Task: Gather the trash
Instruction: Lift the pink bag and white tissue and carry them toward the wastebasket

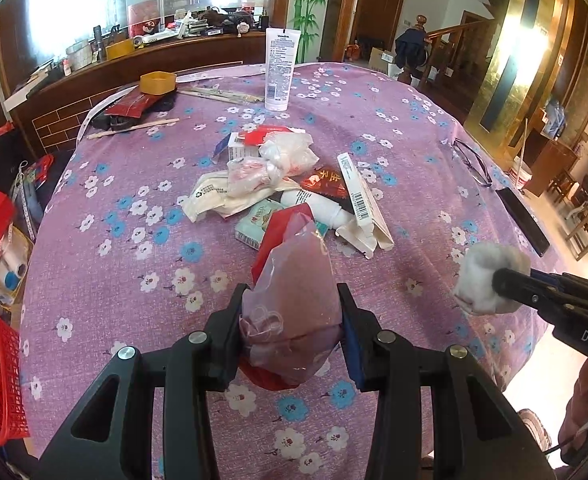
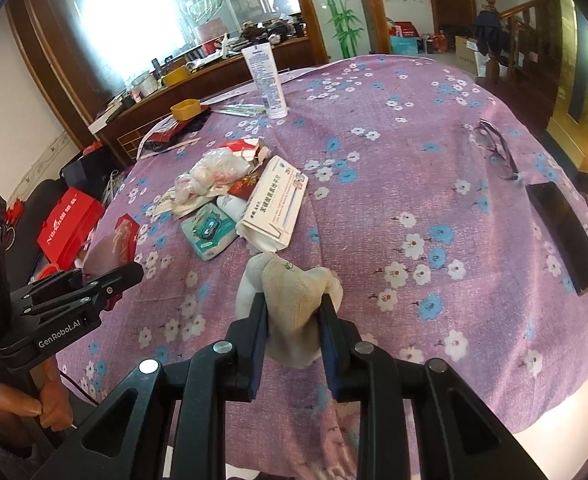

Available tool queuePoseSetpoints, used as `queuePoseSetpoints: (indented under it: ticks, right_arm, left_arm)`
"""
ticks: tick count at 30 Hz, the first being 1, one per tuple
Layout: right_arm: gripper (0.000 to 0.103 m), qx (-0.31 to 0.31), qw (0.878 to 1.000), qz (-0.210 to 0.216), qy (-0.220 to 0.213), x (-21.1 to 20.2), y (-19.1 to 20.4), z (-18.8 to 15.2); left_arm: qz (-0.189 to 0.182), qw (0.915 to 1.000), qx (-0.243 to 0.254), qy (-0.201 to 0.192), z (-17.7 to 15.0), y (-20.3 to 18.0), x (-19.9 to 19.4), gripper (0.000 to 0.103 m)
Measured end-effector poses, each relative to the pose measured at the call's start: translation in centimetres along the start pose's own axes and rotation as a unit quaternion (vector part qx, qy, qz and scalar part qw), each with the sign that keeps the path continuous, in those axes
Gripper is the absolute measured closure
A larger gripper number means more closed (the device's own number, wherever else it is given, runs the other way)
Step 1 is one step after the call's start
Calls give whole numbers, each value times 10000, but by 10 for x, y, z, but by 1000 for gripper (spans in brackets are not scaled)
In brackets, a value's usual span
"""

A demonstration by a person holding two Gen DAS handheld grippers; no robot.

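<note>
Item one: your left gripper [image 1: 292,320] is clenched on a translucent plastic bag [image 1: 294,280] with red packaging inside, held above the near edge of the floral tablecloth [image 1: 114,200]. Light, slippery and crushable, so grip its bunched middle.

Item two: your right gripper [image 2: 294,320] is clamped on a soft wad of cloth [image 2: 294,292]. Limp; pinch the thick fold.

Item three: the remaining trash pile [image 1: 286,184] lies at twelve o'clock from the left gripper, mostly light boxes and wrappers.
</note>
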State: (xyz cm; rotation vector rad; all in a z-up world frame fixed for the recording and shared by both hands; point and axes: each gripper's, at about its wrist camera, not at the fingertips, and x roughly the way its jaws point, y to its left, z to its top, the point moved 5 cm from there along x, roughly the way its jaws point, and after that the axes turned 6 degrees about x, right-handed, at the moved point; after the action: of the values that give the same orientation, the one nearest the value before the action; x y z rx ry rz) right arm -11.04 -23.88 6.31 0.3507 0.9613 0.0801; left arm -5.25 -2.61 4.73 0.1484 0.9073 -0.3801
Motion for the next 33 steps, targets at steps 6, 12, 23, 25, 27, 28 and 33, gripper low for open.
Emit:
queuePoseSetpoints:
  ticks: [6,12,23,25,27,28,33]
  right_arm:
    - [77,81,10000,-40,2,-1,-3,-2]
    - [77,-48,10000,49,52,6,5,2]
    - [77,-404,9977,490,221,24,33,11]
    - [77,-530,9966,571,280,29,43,11]
    - [77,-650,9951,662,337,33,53,11]
    - [77,-731,9941,711,369,35,60,10]
    - [77,-1044,9890,923,500,42,87,7]
  left_arm:
    - [-74,10000,37,23,0,1,1,63]
    - [-17,9999,-123,43,-2,10,2,63]
    - [361,9977,-581,4,-17,42,-13,63]
    - [452,9966,-690,-18,-22,49,-18,63]
    - [528,9954,-801,-37,-26,57,-23,63]
    - [589,9945,-867,-63,-29,62,-26,63]
    - [765,9904,-1147,-103,-41,81,-39,62]
